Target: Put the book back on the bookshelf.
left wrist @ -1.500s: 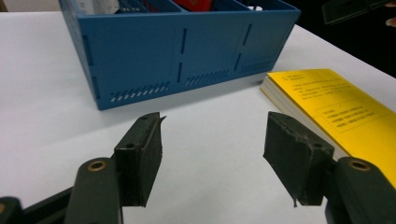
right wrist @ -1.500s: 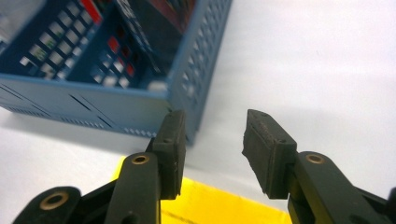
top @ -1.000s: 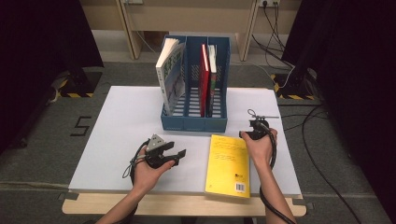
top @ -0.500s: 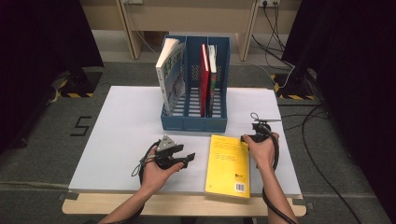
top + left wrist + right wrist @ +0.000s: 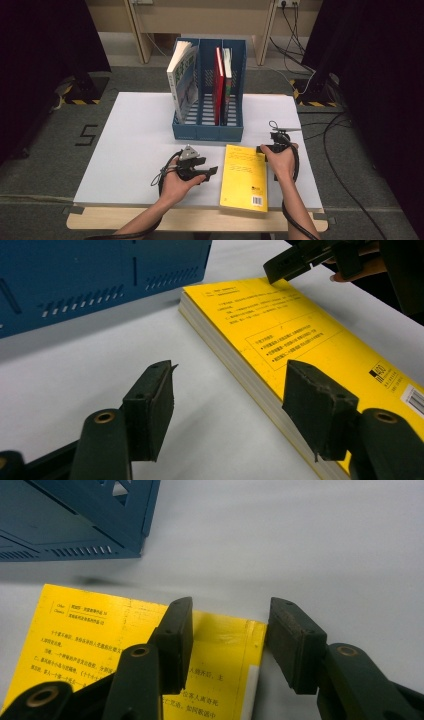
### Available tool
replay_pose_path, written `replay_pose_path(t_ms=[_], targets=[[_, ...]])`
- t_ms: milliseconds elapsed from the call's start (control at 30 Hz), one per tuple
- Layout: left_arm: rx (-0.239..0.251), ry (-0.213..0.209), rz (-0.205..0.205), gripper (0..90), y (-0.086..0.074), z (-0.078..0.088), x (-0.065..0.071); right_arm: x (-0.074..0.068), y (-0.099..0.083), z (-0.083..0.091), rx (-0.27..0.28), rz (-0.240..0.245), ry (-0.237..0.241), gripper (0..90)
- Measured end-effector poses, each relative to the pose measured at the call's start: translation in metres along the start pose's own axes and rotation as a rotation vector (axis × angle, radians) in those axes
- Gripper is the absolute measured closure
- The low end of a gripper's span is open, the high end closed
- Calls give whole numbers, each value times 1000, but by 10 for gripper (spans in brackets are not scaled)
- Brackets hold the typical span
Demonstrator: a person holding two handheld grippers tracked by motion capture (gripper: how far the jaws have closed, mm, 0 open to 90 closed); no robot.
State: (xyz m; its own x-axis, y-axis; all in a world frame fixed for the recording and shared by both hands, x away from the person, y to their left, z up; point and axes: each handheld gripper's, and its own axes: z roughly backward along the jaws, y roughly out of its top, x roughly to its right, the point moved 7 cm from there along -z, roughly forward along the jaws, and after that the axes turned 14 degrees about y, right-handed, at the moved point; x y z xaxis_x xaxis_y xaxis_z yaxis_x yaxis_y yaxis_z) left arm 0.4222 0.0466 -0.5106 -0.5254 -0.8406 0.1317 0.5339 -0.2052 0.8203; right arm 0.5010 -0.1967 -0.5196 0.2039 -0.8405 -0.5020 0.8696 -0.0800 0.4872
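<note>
Yellow book (image 5: pixel 245 176) flat on table (image 5: pixel 130 145), lower centre-right, just before blue file rack (image 5: pixel 207 131). R tongs (image 5: pixel 263 148) at its top right corner, jaws just been widening, empty. L tongs (image 5: pixel 212 172) edged closer to left edge, open, empty. Prob two-sided pickup next.

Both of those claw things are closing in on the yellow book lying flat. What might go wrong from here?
The yellow book lies flat on the table, so the open right gripper, astride its far corner, may pinch only the cover and bend it. The open left gripper sits at the page edge and might push the book sideways rather than lift it.
</note>
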Motion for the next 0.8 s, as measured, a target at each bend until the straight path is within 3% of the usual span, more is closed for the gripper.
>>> replay_pose_path(t_ms=[500,800], targets=[[-79,-73,25,437,-5,-19,27,1,-4,1,16,-13,11,552],[-116,-84,31,480,-9,-26,32,1,-9,4,-2,-45,42,570]])
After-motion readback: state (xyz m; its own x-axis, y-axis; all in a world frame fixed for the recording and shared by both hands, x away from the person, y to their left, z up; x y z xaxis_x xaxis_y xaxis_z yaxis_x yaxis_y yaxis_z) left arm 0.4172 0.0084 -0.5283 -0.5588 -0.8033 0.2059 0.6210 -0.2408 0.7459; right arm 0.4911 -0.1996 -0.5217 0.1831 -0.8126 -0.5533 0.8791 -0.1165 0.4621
